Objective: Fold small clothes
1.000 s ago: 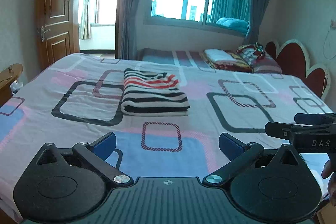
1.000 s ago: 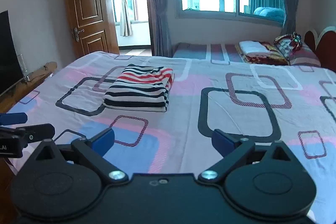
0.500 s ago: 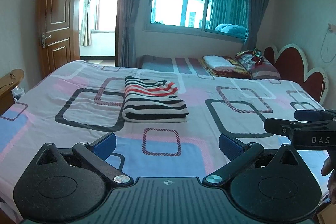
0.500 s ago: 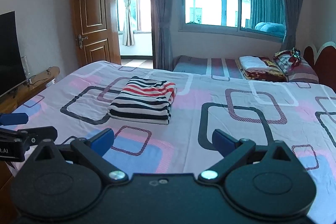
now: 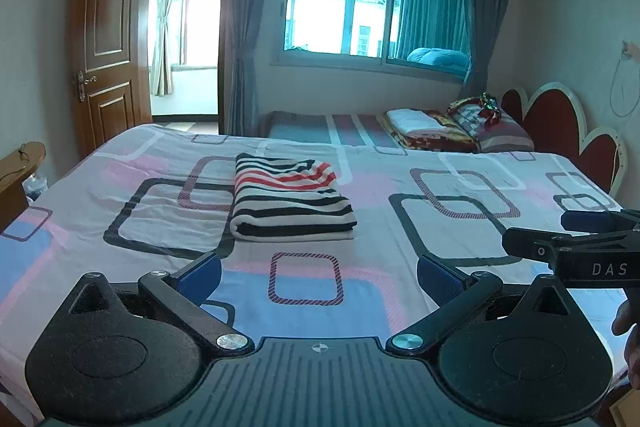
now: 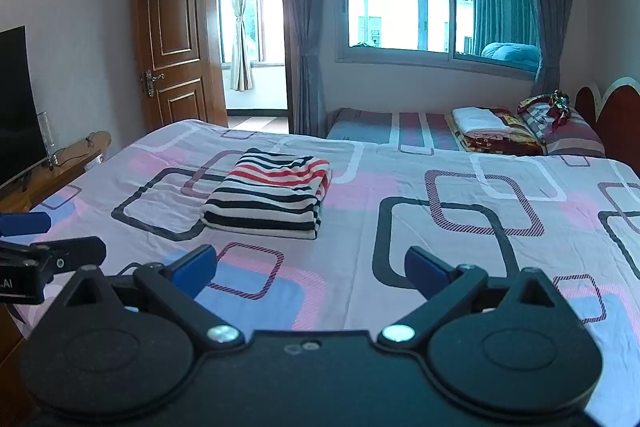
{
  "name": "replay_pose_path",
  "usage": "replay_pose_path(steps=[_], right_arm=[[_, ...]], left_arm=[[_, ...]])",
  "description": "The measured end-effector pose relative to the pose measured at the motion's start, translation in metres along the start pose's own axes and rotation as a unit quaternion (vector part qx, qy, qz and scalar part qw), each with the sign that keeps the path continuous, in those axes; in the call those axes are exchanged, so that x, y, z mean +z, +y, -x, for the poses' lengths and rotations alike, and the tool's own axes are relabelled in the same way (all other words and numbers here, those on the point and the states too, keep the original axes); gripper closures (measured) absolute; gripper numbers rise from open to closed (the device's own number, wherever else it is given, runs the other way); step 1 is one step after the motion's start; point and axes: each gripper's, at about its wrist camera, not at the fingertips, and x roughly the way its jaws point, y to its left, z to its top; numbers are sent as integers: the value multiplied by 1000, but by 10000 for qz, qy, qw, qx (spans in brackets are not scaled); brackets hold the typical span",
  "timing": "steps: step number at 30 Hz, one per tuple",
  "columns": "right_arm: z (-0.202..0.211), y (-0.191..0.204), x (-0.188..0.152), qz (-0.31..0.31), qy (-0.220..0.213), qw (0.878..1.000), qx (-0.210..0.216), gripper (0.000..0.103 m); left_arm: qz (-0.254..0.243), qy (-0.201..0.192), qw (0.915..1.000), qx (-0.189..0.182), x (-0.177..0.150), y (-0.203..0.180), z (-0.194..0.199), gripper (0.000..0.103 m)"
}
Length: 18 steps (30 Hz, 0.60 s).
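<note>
We hold the left gripper (image 5: 318, 277) and right gripper (image 6: 311, 269) spread wide, empty; the folded striped garment (image 5: 290, 199) lies far, long axis near-to-far

Both cameras sit higher and tilted further up than a second ago: more wall and window show, and the bed (image 5: 460, 187) lies lower in each view. The folded striped garment (image 5: 292, 199) appears lower in frame and slightly smaller, so the left gripper (image 5: 318, 273) and right gripper (image 6: 310, 269) have pulled back from it. In the left view, the right gripper's side profile sits lower at the edge.
</note>
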Motion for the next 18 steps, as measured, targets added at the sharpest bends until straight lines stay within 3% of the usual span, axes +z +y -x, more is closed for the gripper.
replay_pose_path(steps=[18], right_arm=[[6, -11, 1, -41, -114, 9999, 5, 3]], left_arm=[[-11, -57, 10000, -40, 2, -6, -5, 0]])
